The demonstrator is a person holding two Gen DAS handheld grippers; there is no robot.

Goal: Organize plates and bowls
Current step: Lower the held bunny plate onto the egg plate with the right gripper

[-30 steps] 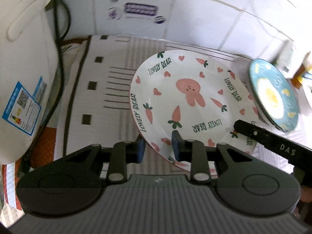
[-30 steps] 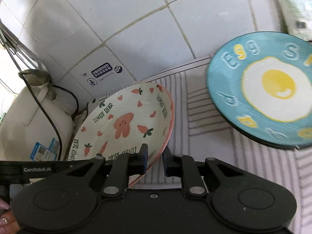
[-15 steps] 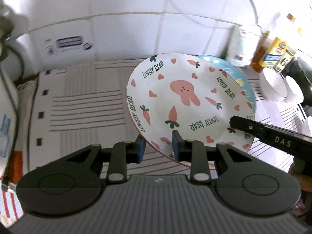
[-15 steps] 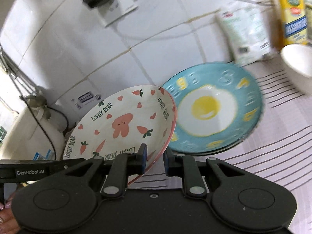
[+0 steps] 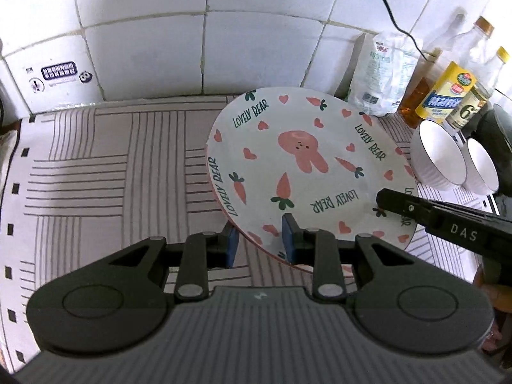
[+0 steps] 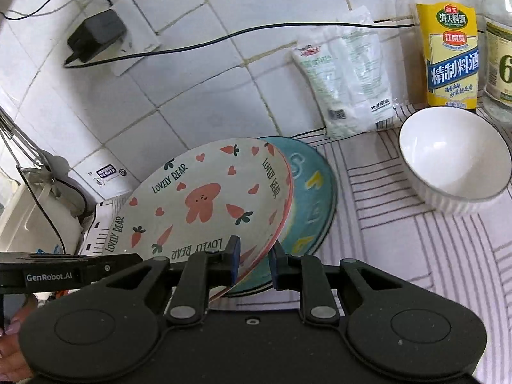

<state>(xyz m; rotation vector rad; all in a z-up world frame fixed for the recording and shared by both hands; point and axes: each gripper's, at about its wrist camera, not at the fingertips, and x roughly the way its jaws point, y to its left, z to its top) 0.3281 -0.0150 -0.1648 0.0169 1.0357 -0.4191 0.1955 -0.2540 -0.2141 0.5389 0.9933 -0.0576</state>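
**Bunny plate held at its rim by both claws, above the blue plate**

Left claw [image 5: 257, 244]: its jaws are closed on the near rim of the bunny plate [image 5: 307, 163], one blue pad under the rim and the other on the printed face. The plate is tilted, its far edge raised toward the tiled wall [image 5: 204, 57].

Right claw [image 6: 252, 260]: its jaws likewise clamp the same plate [image 6: 204, 198] at its lower right edge, one pad on the face near the "LOVELY BEAR" lettering, the other behind the pink rim. From the left wrist view the right claw's body, marked "DAS", enters from the right over the plate's edge.

Position of the task items: the bunny plate sits tilted over the blue egg plate [image 6: 312, 201], which lies on the striped mat [image 6: 416, 243] covering the desk. Whether the two plates touch cannot be told (the overlap hides the contact line). A white bowl [image 6: 454, 156] stands on the mat to the right, well apart from the plates; the left wrist view shows a second white bowl [image 5: 481, 168] just beside the first.

Surroundings: a white plastic pouch [image 6: 348, 76] leans against the wall behind the plates. A yellow-labelled bottle [image 6: 452, 54] stands behind the bowl. A black adapter [image 6: 96, 33] is plugged into a wall socket, its cable running rightward along the tiles.
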